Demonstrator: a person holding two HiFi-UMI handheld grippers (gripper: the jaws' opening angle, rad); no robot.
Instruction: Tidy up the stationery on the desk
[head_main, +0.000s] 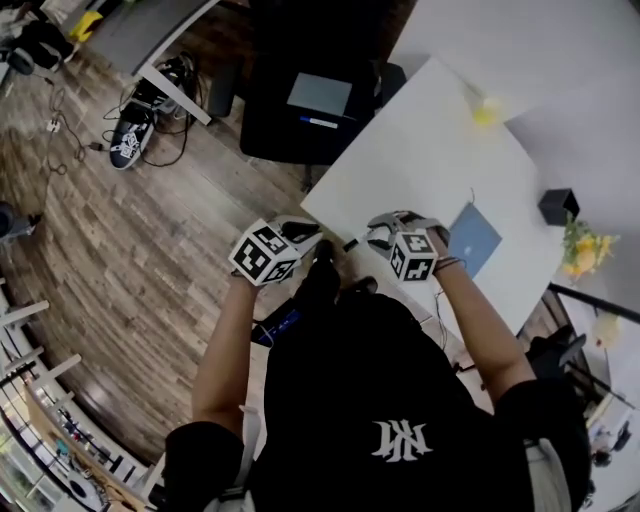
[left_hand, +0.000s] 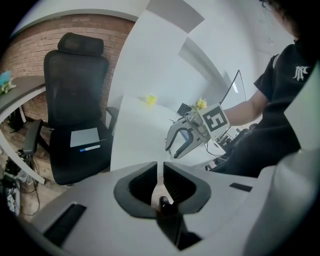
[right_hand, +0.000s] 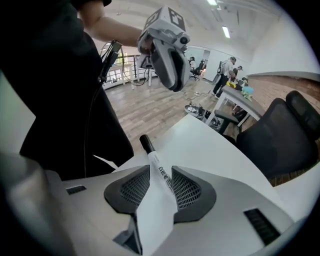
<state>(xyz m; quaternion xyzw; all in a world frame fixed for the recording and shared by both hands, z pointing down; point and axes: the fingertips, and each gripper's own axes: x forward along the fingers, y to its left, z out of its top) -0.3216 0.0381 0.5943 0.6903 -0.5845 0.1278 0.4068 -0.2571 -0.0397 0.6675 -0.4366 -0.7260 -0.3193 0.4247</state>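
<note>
A white marker (right_hand: 155, 165) with a black end lies lengthwise between my right gripper's (right_hand: 160, 168) open jaws. It leans on the left one, and its black end points at the near edge of the white desk (head_main: 420, 150). In the head view the right gripper (head_main: 373, 238) hangs over that desk edge. My left gripper (left_hand: 160, 165) is just left of it, off the desk, jaws nearly together on a small black piece (left_hand: 163, 204) deep between them; what it is I cannot tell.
A blue notebook (head_main: 473, 240), a black pen holder (head_main: 558, 205), a yellow thing (head_main: 485, 113) and flowers (head_main: 582, 250) are on the desk. A black office chair (left_hand: 75, 100) beyond the desk carries a grey notebook (head_main: 320, 93) and a pen (head_main: 320, 122).
</note>
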